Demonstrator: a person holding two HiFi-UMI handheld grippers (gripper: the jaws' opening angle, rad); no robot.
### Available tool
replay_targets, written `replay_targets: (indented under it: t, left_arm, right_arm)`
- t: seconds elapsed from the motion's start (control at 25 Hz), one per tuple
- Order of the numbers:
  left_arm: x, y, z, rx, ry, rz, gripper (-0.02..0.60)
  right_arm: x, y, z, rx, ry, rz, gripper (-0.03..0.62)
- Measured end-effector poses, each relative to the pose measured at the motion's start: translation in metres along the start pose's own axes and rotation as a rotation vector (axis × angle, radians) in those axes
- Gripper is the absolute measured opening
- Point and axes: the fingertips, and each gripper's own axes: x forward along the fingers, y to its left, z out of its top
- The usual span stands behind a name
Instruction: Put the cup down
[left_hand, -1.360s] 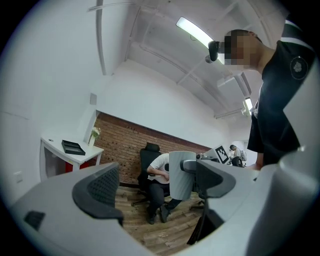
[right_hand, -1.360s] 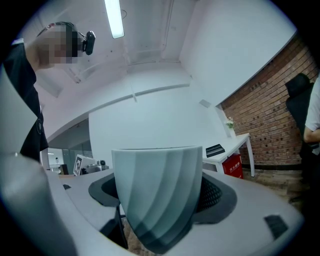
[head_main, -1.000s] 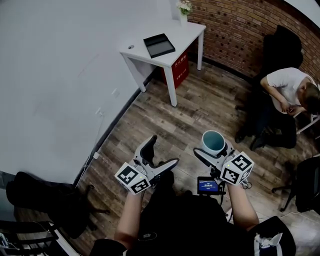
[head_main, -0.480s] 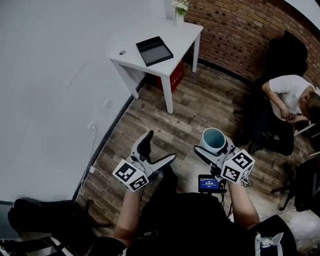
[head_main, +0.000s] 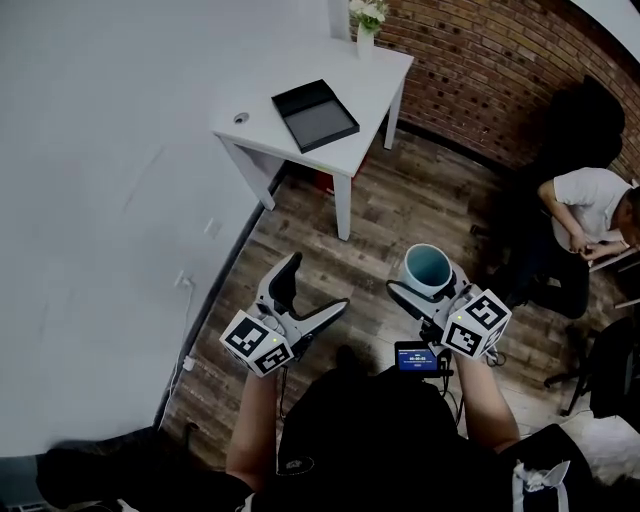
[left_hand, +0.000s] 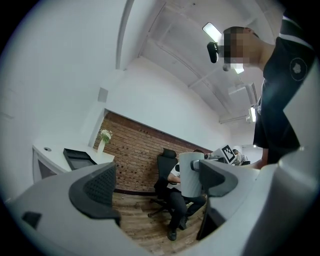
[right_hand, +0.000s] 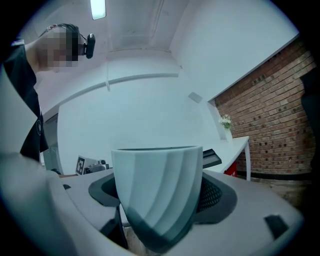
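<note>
Head view: high up, aimed steeply down on left gripper (head_main: 318, 283) and right gripper (head_main: 428, 290), wood-plank floor (head_main: 400, 200) well below. Left gripper view: low, faces sideways across the room at the red brick wall (left_hand: 135, 150). Right gripper view: tilted upward, pale blue ribbed cup (right_hand: 157, 187) right at the lens (fills centre). All three share the white square table (head_main: 375, 70) and brick wall.

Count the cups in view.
1. The cup is clamped in the right hand-held gripper, in the air short of the white table. None shows on the table; others could sit out of frame.
</note>
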Motion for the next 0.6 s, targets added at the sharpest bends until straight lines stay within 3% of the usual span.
replay_targets:
  t: [0.32,0.6]
  left_arm:
    - [0.012,0.051,0.005,-0.037,-0.011,0.006,0.508]
    - [0.042,0.094,0.005,-0.022,0.011,0.01,0.508]
  right_arm:
    - [0.041,-0.033,0.005,0.007,0.021,-0.028,0.396]
    - [0.089,-0.078,0.012,0.027,0.017,-0.009,0.396]
